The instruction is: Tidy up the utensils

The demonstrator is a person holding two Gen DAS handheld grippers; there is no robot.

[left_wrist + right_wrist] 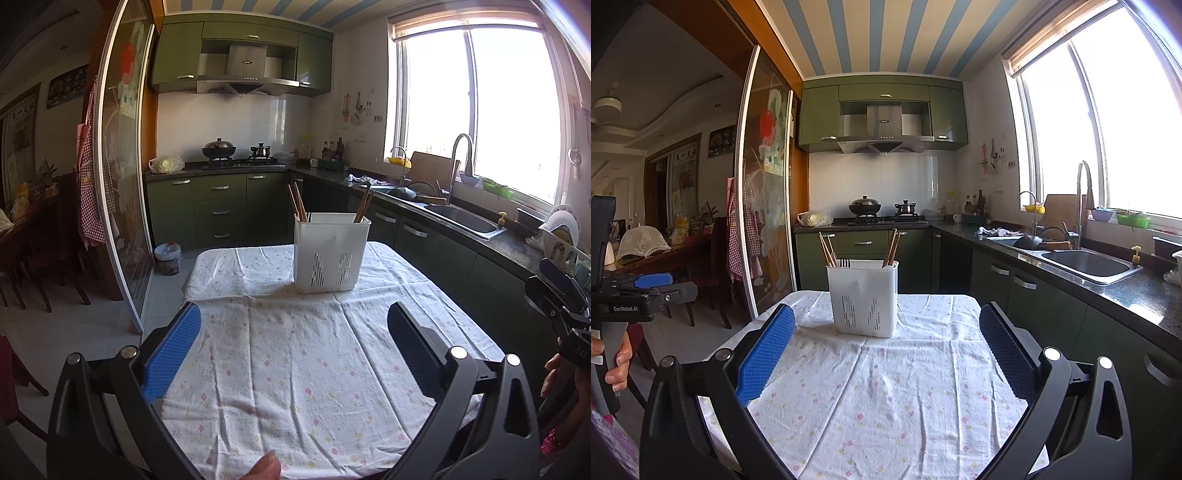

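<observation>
A white slotted utensil holder [330, 254] stands upright on the floral tablecloth [295, 362] at the table's far end; it also shows in the right wrist view [863, 299]. Wooden chopsticks [298, 203] lean in its left compartment and more chopsticks [364, 203] in its right; fork tines [844, 263] and a pale spoon tip show in the right wrist view. My left gripper [295, 314] is open and empty, above the cloth short of the holder. My right gripper [886, 317] is open and empty, also short of the holder.
The right gripper [557, 295] shows at the right edge of the left wrist view; the left gripper [665, 286] at the left edge of the right wrist view. A counter with a sink [1086, 262] runs along the right. A glass sliding door [764, 184] stands left.
</observation>
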